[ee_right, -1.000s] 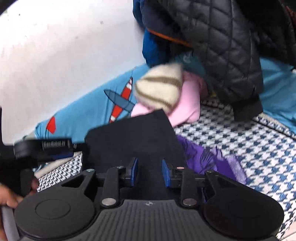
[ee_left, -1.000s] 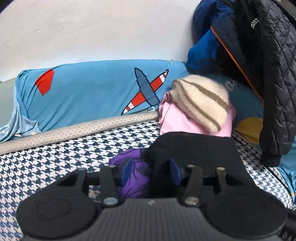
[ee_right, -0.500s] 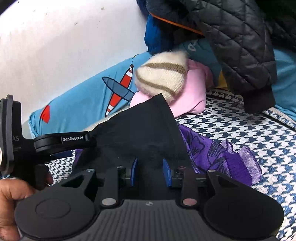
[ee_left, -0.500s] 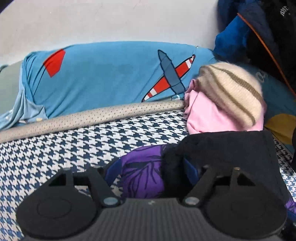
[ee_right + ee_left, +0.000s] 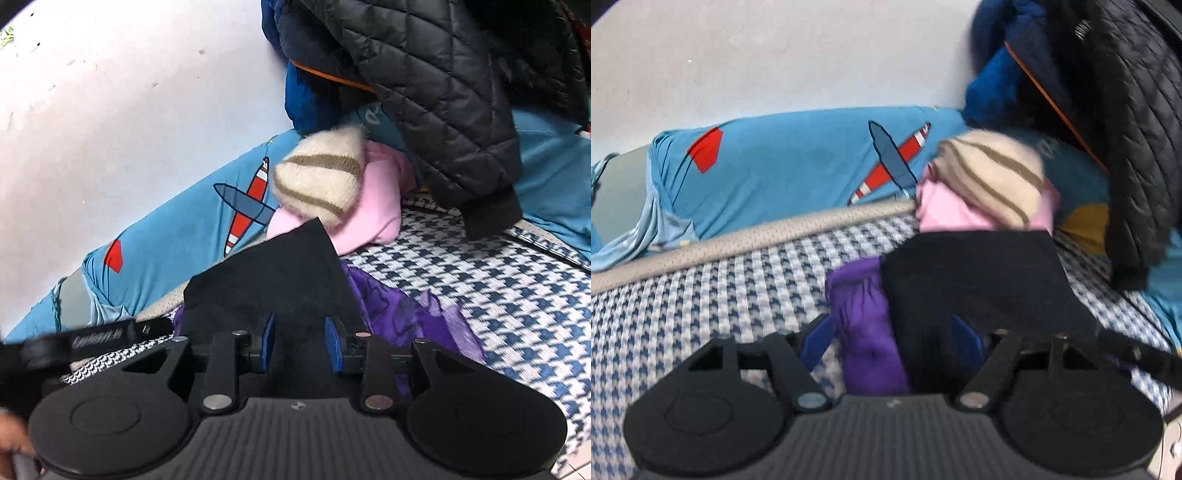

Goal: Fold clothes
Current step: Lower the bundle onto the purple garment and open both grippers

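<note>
A black garment (image 5: 975, 280) stands lifted like a tent over a crumpled purple garment (image 5: 864, 325) on the houndstooth bed cover (image 5: 701, 295). My left gripper (image 5: 892, 341) is wide and its jaws are closing. The purple cloth and the black garment's edge lie between its blue pads (image 5: 816, 343), which do not press on them. My right gripper (image 5: 300, 343) is shut on the black garment (image 5: 273, 280), which runs down between its pads. The purple garment (image 5: 402, 314) spreads out to the right of it.
A cream striped knit (image 5: 990, 177) sits on a pink garment (image 5: 945, 210) behind the black one. Blue aeroplane-print bedding (image 5: 794, 173) lines the white wall. A quilted black jacket (image 5: 443, 92) and a blue garment (image 5: 306, 96) hang at the back right. A hand (image 5: 7, 435) holds the left gripper.
My left gripper has let go of the black garment's edge, and its jaws now stand wide. It swung sideways and came back. My right gripper keeps its grip, and the garment stays lifted.
</note>
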A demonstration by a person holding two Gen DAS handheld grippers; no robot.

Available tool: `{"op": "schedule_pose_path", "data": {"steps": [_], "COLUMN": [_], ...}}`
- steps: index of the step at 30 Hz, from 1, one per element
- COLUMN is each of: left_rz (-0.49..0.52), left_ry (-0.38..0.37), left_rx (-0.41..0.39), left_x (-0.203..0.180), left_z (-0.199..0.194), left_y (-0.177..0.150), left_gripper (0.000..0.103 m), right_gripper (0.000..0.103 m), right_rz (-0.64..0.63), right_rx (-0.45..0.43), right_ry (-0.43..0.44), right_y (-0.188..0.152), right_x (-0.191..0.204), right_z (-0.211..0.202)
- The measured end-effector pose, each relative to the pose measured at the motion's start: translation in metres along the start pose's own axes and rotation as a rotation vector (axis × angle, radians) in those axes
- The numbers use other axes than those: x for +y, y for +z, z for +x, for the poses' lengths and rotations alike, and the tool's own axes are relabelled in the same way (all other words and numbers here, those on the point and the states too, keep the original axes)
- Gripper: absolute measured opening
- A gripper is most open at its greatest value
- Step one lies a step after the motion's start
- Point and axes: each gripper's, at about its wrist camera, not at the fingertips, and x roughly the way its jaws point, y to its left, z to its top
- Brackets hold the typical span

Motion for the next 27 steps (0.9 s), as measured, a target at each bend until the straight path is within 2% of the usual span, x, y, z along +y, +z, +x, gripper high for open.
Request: {"op": "schedule_pose_path", "data": {"steps": [7,10,13,16,21,27], "left_rz": [-0.046,-0.046,-0.038,-0.024,-0.024,-0.023], "left_ry": [-0.006,0.01,0.025,0.043,0.077,0.083], "left_rx": [0.032,0.053,0.077,0.085,0.1,0.112], "left_x": [0.003,0.002,0.0,-0.003,-0.007,-0.008], "left_z": [-0.025,-0.023,-0.014,-0.008,-0.003,-0.013], "left_y": [-0.031,-0.039,-0.045,-0.051,-0.054,-0.052], "left_gripper": [0.07,0.07,0.072,0.074,0.082,0.082], "right_gripper": [0.031,0.031,0.031,0.031,0.035,0.037], "right_rz": [0.027,0.032,-0.008,-0.042,-0.1,-0.083], "right_rx": [0.021,0.036,0.087,0.102,0.143,0.129], "right_ry": [-0.029,-0.035,-0.073,-0.099,-0.148,-0.174], "right_y": [-0.007,-0.01,-0.017,-0.022,-0.03,-0.029], "right_x": [-0.01,-0.012,-0.008,-0.006,-0.006,-0.004], "right_z": [-0.016,-0.018,-0.006,-0.001,0.011,0.005]}}
